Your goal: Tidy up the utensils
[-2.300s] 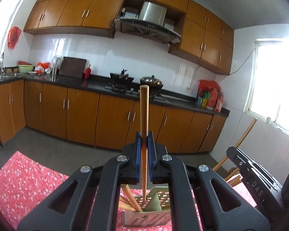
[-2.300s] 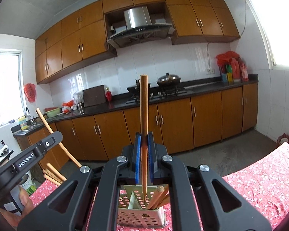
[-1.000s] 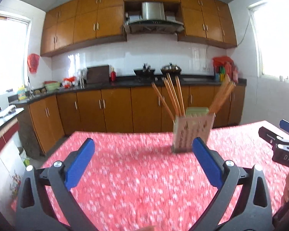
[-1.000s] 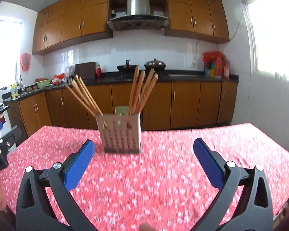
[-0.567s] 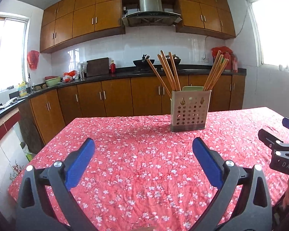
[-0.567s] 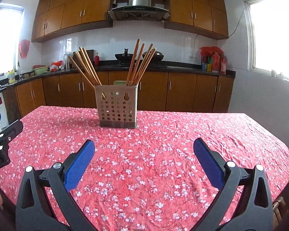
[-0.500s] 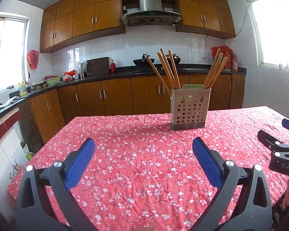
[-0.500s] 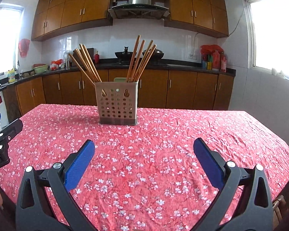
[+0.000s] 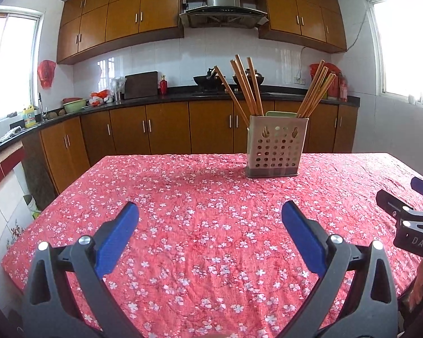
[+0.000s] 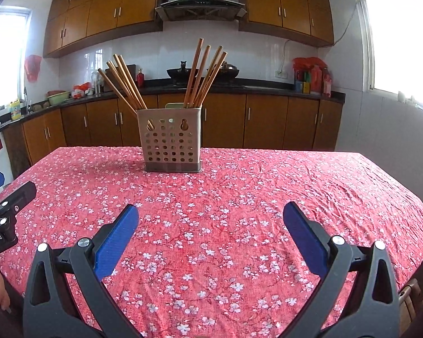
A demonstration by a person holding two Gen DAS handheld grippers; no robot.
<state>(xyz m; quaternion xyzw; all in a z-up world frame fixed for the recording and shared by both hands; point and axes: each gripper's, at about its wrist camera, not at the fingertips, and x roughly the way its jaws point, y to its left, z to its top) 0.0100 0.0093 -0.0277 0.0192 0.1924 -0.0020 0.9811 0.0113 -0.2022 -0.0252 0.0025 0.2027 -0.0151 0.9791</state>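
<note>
A beige perforated utensil holder (image 9: 276, 146) stands upright on the far part of the table, also in the right wrist view (image 10: 170, 140). Several wooden chopsticks (image 9: 244, 84) lean out of its left side and several more (image 9: 315, 90) out of its right; they show in the right wrist view as a left bunch (image 10: 124, 81) and a right bunch (image 10: 203, 73). My left gripper (image 9: 210, 219) is open and empty, low over the near table. My right gripper (image 10: 210, 221) is open and empty beside it. Both are well back from the holder.
The table carries a red floral cloth (image 9: 197, 202), its edges at left (image 9: 50, 205) and right (image 10: 403, 186). The right gripper's body shows at the left view's right edge (image 9: 409, 219). Kitchen cabinets (image 10: 268, 124) and a counter stand behind.
Both grippers held a chopstick upright over the holder, then let go, opened and drew back toward the near edge. In the last half second they barely moved.
</note>
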